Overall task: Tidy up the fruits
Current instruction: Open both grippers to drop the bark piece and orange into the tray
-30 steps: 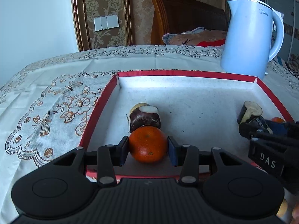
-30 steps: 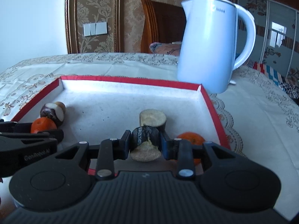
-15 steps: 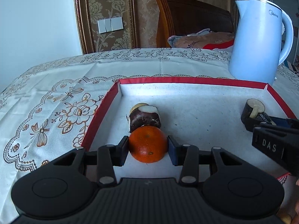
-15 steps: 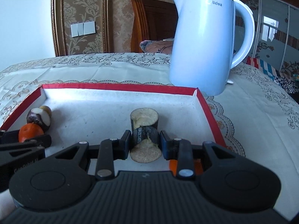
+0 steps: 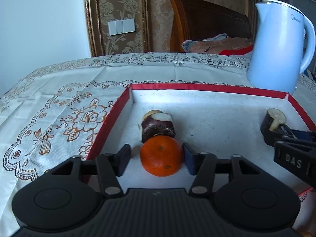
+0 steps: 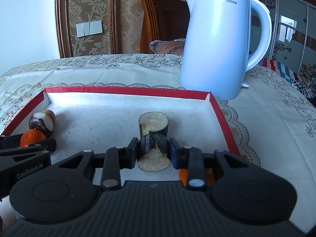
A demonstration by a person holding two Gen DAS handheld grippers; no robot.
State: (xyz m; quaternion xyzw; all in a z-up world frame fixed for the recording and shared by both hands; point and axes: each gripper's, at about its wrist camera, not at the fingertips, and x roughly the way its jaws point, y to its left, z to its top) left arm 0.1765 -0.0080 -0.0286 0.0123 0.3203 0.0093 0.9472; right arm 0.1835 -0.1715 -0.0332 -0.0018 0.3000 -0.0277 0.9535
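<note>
- Patterned wallpaper and wooden headboard (image 5: 209,21) behind; table w/ lace cloth (image 5: 59,106) carries red-rimmed tray (image 5: 197,87), white kettle (image 6: 217,45) just beyond it.
- Left hand-held gripper (image 5: 157,158): jaws have just been opening, pads now clear of orange (image 5: 161,155), which sits between them on tray floor touching dark fruit piece (image 5: 158,125).
- Right hand-held gripper (image 6: 153,153): clamped on dark cut chunk (image 6: 153,148), w/ 2nd chunk (image 6: 153,123) just behind.

Two oranges (image 5: 161,156), four cut pieces (image 6: 153,125)
</note>
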